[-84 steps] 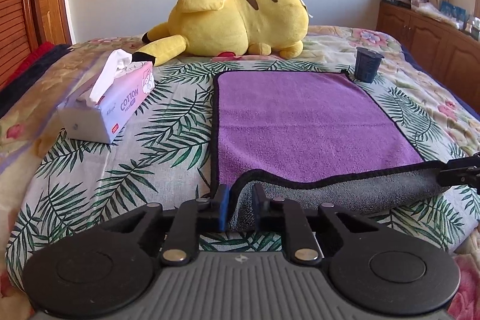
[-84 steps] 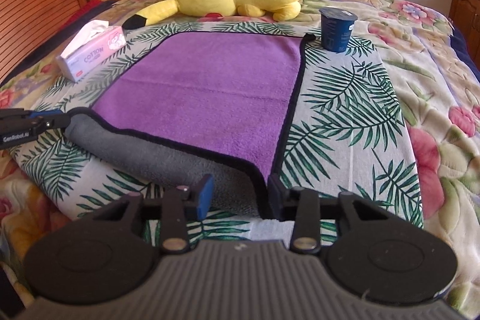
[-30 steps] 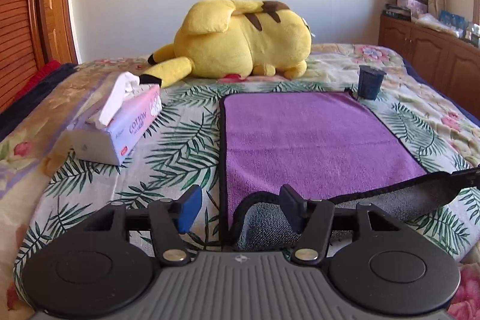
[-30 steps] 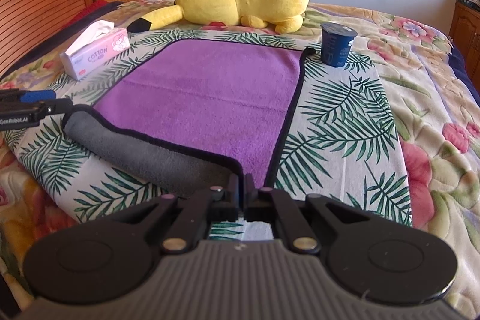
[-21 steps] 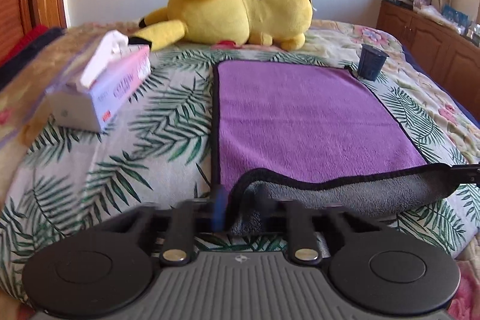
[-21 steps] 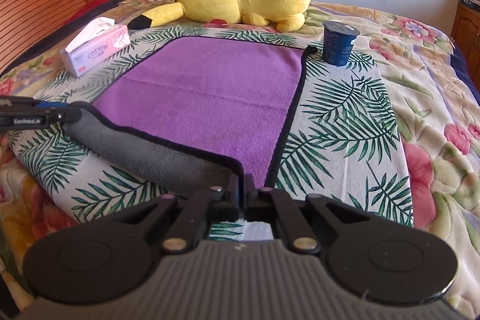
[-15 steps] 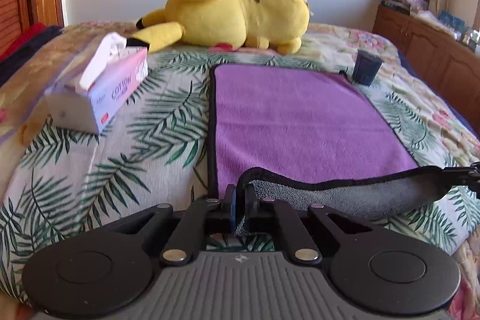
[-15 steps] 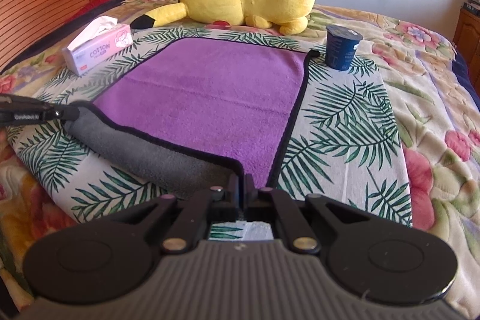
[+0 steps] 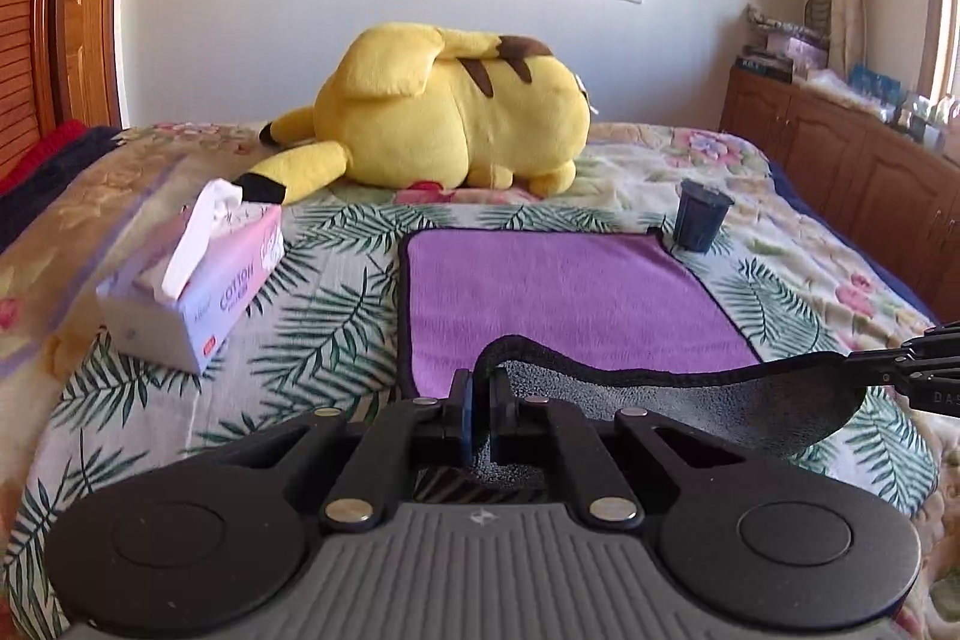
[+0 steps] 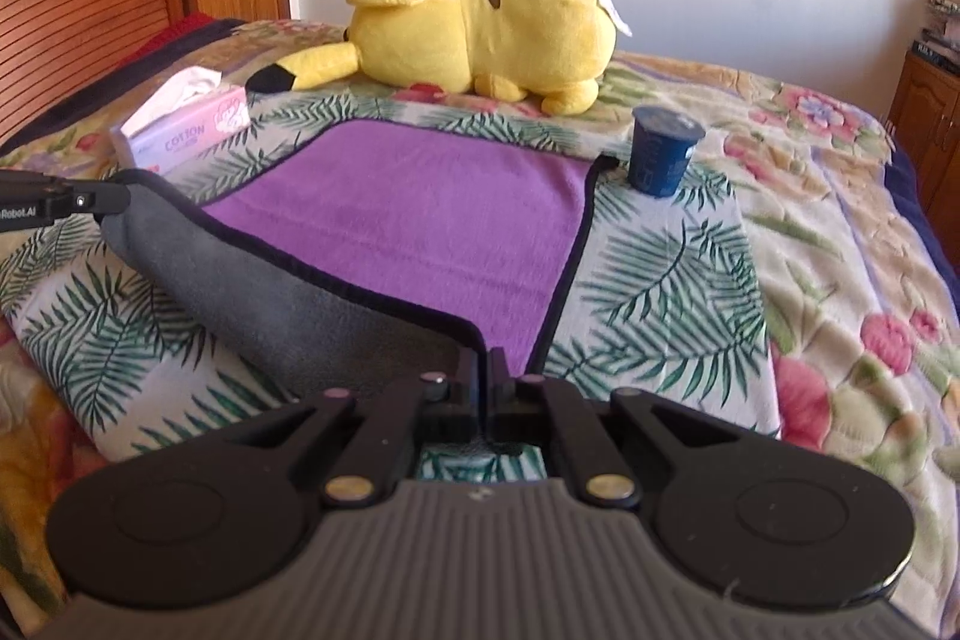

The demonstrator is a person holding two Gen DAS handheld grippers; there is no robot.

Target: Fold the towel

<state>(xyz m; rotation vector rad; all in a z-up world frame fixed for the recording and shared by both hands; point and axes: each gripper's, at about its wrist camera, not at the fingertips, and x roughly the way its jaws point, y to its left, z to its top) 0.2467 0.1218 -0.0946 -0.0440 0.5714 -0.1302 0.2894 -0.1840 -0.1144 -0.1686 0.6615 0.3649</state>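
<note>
A purple towel (image 9: 576, 298) with a black border and a grey underside lies spread on the bedspread (image 9: 336, 334), its far half flat and its near edge raised off the bed. The left gripper (image 9: 479, 415) has its 2 fingers pressed together on the towel's near left corner, with the grey underside bunched between and below them. The right gripper (image 10: 485, 388) is likewise pinched closed on the near right corner, the black hem running up into the gap between its fingers. Between the 2 grips the near edge sags in a shallow curve, grey side showing toward me.

In the left wrist view the right gripper's tip appears at 3 o'clock, clamped on the other end of that raised edge. In the right wrist view the left gripper's tip shows at 9 o'clock, holding the opposite corner.

A dark blue cup (image 10: 663, 151) stands upright at about 1 o'clock from the right gripper, just beside the towel's far right corner. A pink tissue box (image 9: 201, 280) with a tissue sticking up sits at about 10 o'clock from the left gripper, apart from the towel's left edge. A yellow plush toy (image 9: 444, 112) lies at 12 o'clock beyond the towel's far edge. Wooden cabinets (image 9: 840, 172) line the wall at about 2 o'clock.
</note>
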